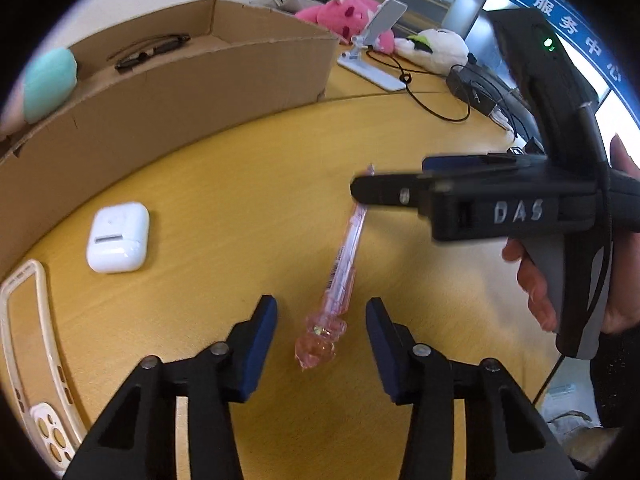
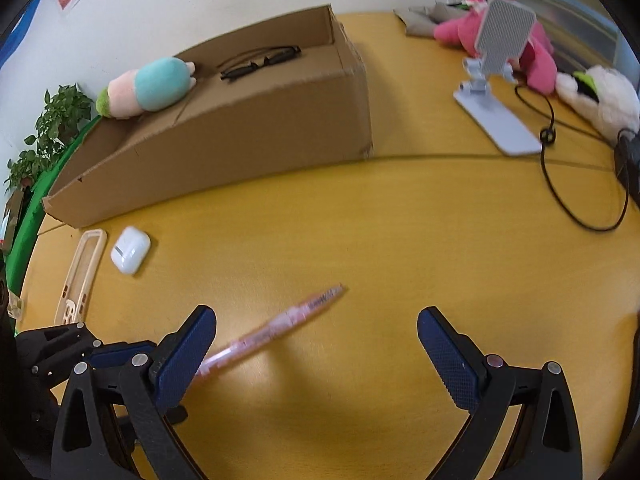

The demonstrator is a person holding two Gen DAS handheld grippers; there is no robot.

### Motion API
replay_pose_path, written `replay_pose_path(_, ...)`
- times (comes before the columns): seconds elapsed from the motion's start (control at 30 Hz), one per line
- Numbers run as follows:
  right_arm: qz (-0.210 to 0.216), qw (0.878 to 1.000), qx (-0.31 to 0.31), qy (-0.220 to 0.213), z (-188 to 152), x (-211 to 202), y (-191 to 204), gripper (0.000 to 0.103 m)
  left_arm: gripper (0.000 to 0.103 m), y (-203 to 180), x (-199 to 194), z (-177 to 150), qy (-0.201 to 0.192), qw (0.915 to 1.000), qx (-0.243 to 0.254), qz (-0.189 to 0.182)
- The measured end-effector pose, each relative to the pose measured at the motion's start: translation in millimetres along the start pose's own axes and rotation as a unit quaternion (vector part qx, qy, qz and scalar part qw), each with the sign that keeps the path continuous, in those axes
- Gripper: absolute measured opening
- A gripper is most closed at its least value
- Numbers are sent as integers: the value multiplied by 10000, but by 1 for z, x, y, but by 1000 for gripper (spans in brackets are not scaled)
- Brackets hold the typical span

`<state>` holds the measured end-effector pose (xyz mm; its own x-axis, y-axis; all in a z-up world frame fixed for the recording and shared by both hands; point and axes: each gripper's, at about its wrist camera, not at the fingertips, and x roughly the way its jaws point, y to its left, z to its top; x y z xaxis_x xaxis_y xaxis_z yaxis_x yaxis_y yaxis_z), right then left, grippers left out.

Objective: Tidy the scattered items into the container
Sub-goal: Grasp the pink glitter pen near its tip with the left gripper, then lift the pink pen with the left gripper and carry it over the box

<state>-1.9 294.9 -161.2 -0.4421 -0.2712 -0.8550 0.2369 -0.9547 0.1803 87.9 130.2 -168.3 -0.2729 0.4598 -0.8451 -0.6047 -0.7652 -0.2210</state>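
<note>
The pink pen [image 1: 344, 264] lies flat on the yellow counter [image 1: 224, 184], its ornament end between the parted pads of the left hand-held gripper [image 1: 322, 346], untouched; a low, centred closure on the barrel is advised; the right hand-held gripper [image 2: 316, 360] is held wide open and empty. The earbud case [image 1: 118, 237] and phone case [image 1: 28, 344] remain out. Only the right view shows the plush [image 2: 150, 88] and glasses [image 2: 260, 62] fully inside the cardboard box [image 2: 256, 120].

matt brown cardboard box [image 2: 256, 120], glossy white plastic earbud case [image 1: 118, 237], clear pink, probably plastic, pen [image 1: 344, 264]
</note>
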Motion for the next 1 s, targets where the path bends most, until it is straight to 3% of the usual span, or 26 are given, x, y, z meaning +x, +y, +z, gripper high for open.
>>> replay_pose_path(0.03,46,10000,15,77,-4,3,0,102,41,-1,0,-1,17,10000,22,-14)
replay_pose_path(0.1,47,9999,-44,96,-9,4,3,103,21,-2,0,0,71,9999,11,-77)
replay_pose_path(0.37,436,9989,-158,113,-11,5,21,103,20,0,1,0,85,9987,-280,-425)
replay_pose_path(0.57,1029,9943,289,61,-7,6,18,99,20,-13,-21,-2,-331,9964,-245,-739)
replay_pose_path(0.6,1134,9928,393,53,-6,6,16,89,20,-14,-23,-1,-363,9964,-234,-736)
replay_pose_path(0.63,1261,9907,497,69,-5,6,14,71,20,-14,-25,-1,-388,9963,-227,-730)
replay_pose_path(0.73,1360,9885,657,117,-4,8,11,41,20,-11,-27,-3,-401,9962,-277,-718)
replay_pose_path(0.8,1368,9881,698,21,-3,3,11,32,19,-8,-29,-6,-407,9958,-357,-739)
replay_pose_path(0.9,1302,9894,617,-187,2,-12,13,30,19,-1,-32,-10,-453,9950,-449,-773)
replay_pose_path(1.0,1322,9890,538,-376,16,-24,18,20,19,7,-37,-10,-542,9931,-580,-868)
